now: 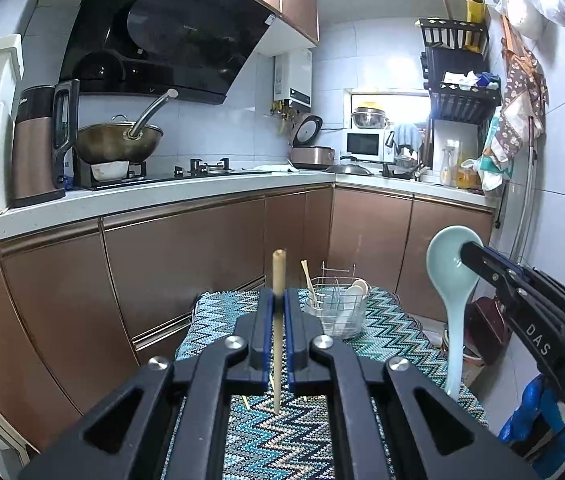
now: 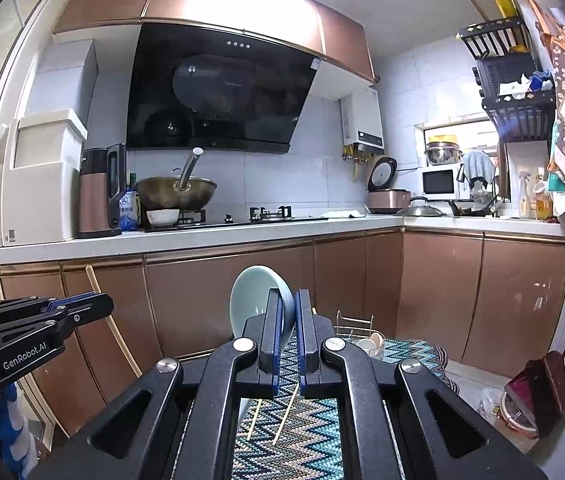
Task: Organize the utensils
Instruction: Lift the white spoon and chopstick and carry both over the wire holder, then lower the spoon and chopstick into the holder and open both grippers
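Chopstick between left fingers, wire basket beyond, apparently unobstructed.

Spoon handle vanishes behind the right gripper; wire basket contents (far table edge) too small to tell.

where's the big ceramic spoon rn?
The pale blue ceramic spoon is held in the right gripper, bowl up and handle hanging down, above the right edge of the zigzag cloth, right of the wire basket.
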`<state>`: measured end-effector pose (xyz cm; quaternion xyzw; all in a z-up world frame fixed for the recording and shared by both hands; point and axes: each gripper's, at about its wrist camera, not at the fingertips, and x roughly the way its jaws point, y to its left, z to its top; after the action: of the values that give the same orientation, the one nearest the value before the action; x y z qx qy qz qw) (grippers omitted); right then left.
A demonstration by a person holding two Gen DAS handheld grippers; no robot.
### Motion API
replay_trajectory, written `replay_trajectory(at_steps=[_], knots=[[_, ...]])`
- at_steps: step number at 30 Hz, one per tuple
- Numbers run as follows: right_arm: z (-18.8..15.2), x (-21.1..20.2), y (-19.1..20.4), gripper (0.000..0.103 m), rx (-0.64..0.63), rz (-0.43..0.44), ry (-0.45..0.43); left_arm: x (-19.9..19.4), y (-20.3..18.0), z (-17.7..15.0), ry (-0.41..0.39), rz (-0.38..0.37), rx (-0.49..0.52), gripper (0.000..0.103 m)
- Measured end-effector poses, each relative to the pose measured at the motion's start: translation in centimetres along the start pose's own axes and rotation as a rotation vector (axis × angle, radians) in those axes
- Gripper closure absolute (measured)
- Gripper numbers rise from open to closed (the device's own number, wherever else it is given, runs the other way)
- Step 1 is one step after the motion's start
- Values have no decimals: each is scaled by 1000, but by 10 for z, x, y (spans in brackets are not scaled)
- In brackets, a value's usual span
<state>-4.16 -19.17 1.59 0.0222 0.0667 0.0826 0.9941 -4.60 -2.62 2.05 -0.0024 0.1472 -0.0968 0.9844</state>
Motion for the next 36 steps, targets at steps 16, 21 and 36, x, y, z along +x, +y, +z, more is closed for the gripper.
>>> replay_trajectory(at_steps=[16,21,36], knots=[[3,40,-19,97,2,-33,0,59,10,16,59,-58,-69,98],[8,74,-36,97,2,-43,11,99,5,38,60,-90,-83,98],[3,232,-113,96,102,-58,9,271,-28,95,60,-165,-142,98]])
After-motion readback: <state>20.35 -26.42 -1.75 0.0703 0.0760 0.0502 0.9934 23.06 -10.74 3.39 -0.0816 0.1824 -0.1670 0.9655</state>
